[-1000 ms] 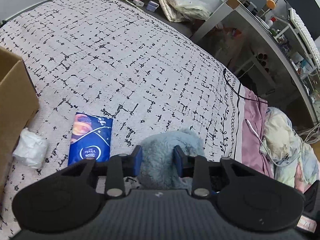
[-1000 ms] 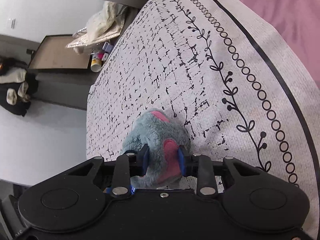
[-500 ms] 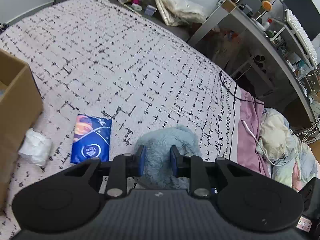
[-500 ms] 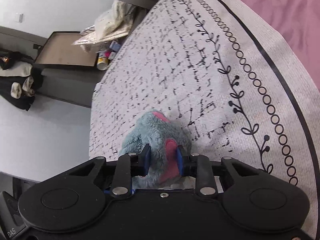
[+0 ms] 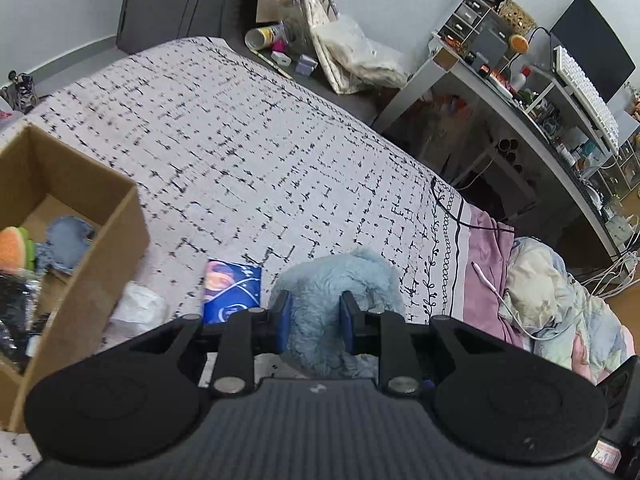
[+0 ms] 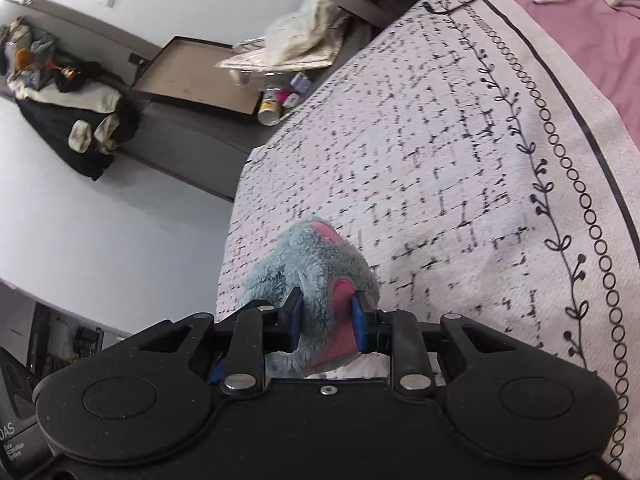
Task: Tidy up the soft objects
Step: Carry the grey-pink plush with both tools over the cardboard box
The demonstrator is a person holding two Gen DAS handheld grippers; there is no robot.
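A fluffy light-blue plush toy (image 5: 340, 276) with pink patches (image 6: 316, 264) is held above the patterned bedspread (image 5: 240, 152). My left gripper (image 5: 313, 312) is shut on its blue fur. My right gripper (image 6: 325, 316) is shut on its other end, beside a pink patch. An open cardboard box (image 5: 100, 248) stands at the left on the bed; it holds a denim piece (image 5: 66, 240) and an orange-green soft item (image 5: 14, 248). A blue tissue pack (image 5: 232, 290) and a white crumpled wad (image 5: 138, 308) lie by the box.
A cluttered desk (image 5: 520, 92) with shelves stands right of the bed. A crumpled blanket (image 5: 560, 292) and a white cable (image 5: 496, 288) lie on the pink sheet. Bags and a can (image 5: 264, 36) sit past the bed's far edge.
Both grippers have risen with the plush toy, lifting it off the bedspread. The left view has swung up and left, so the box's inside now shows.
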